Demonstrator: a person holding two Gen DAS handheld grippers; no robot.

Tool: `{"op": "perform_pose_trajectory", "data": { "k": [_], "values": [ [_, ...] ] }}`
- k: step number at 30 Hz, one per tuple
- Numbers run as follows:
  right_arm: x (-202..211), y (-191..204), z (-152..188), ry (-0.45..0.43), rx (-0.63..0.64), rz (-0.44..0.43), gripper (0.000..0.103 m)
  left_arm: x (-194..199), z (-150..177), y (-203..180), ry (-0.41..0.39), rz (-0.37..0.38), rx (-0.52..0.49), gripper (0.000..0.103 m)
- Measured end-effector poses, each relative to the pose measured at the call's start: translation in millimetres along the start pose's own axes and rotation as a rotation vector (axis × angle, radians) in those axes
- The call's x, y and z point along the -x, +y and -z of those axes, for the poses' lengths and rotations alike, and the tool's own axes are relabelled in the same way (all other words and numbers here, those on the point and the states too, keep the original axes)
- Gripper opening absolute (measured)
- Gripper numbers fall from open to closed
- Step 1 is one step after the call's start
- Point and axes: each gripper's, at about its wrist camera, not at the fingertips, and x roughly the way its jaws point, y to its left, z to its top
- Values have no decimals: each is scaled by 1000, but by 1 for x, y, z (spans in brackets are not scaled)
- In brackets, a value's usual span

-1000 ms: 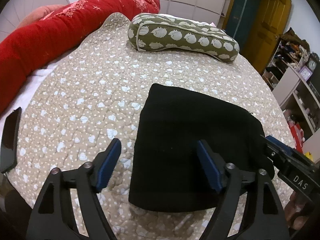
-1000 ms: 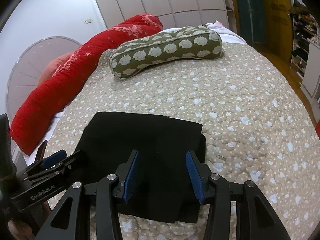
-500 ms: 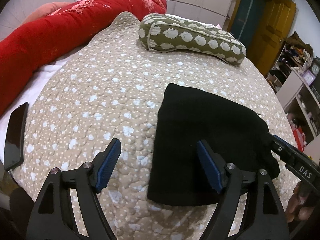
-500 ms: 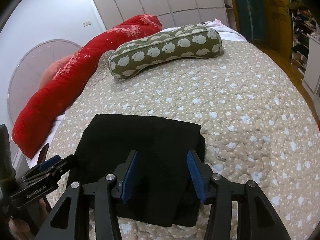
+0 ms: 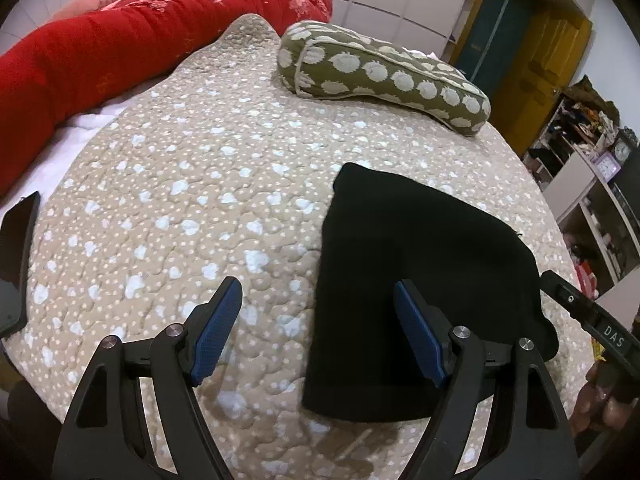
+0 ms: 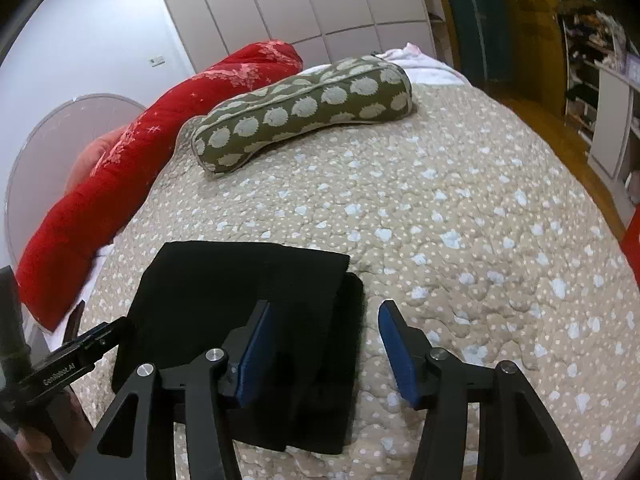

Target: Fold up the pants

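Observation:
The black pants [image 5: 420,272] lie folded into a compact rectangle on the beige dotted bedcover [image 5: 192,200]. My left gripper [image 5: 318,320] hovers open and wide over their left edge: one blue pad is above the cover, the other above the cloth. In the right wrist view the folded pants [image 6: 240,288] lie at lower left. My right gripper [image 6: 326,332] straddles their right edge, its jaws opening, and the pads press on nothing. Each gripper shows in the other's view: the right gripper [image 5: 592,320] and the left gripper [image 6: 72,360].
A green pillow with pale round prints [image 6: 304,108] and a long red bolster [image 5: 100,48] lie at the far side of the bed. A dark phone [image 5: 16,240] rests at the bed's left edge. Shelves [image 5: 592,184] and a wooden floor [image 6: 560,120] lie to the right.
The right gripper's jaws have widened and its right pad now stands past the pants' edge. In the left view the pants have slid rightward between the fingers. The pants themselves lie unchanged.

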Motion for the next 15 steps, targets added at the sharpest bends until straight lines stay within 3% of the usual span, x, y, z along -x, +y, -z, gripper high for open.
{"op": "perform_pose_trajectory", "data": {
  "k": [15],
  "values": [
    [-10, 12, -1, 21, 19, -23, 55, -8, -2, -9, 0, -16, -25, 79]
  ]
}}
